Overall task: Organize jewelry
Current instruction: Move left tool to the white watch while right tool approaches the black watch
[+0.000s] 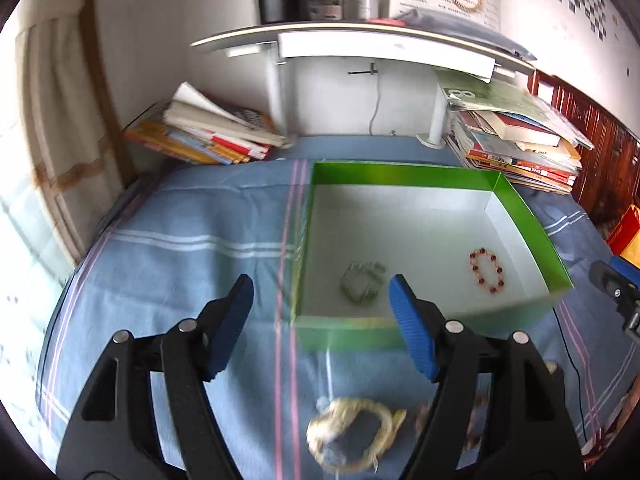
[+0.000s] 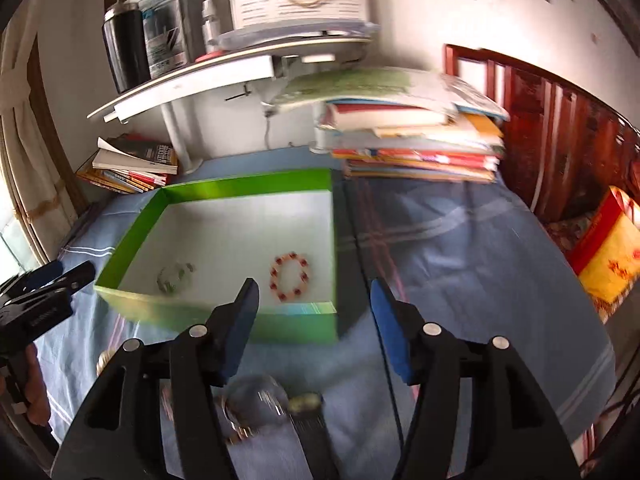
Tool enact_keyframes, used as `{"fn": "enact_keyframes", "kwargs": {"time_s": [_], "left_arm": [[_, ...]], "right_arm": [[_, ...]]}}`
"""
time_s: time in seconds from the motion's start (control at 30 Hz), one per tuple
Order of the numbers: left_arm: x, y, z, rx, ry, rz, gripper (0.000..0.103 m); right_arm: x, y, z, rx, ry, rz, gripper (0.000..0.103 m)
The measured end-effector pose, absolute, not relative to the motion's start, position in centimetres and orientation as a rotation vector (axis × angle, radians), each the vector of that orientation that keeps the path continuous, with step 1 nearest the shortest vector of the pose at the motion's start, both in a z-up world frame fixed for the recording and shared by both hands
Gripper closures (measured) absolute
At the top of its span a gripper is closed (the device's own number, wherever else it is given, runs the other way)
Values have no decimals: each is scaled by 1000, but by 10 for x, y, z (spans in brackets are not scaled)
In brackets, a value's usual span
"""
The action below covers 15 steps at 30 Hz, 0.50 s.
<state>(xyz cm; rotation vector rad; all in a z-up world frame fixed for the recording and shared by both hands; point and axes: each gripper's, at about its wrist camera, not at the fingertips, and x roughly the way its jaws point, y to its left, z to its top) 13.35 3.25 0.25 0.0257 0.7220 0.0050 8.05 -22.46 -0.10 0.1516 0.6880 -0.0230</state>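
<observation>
A green box with a white floor sits on the blue cloth; it also shows in the right wrist view. Inside lie a red bead bracelet and a greenish-clear bracelet. A pale yellow bracelet lies on the cloth in front of the box, below my open, empty left gripper. A watch with a dark strap and a blurred clear bracelet lie below my open, empty right gripper.
Book stacks stand at the back left and back right. A white shelf on posts spans the back. A wooden bed frame and a red-yellow bag are at the right. A black cable crosses the cloth.
</observation>
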Motion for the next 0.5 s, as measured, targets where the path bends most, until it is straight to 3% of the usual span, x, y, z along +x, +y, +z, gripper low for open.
{"fn": "enact_keyframes", "kwargs": {"time_s": [0.2, 0.5], "left_arm": [[75, 49, -36, -48, 764, 35, 26], [78, 48, -81, 24, 856, 69, 26]], "right_arm": [[28, -227, -48, 226, 769, -36, 45], [43, -193, -95, 84, 923, -43, 45]]}}
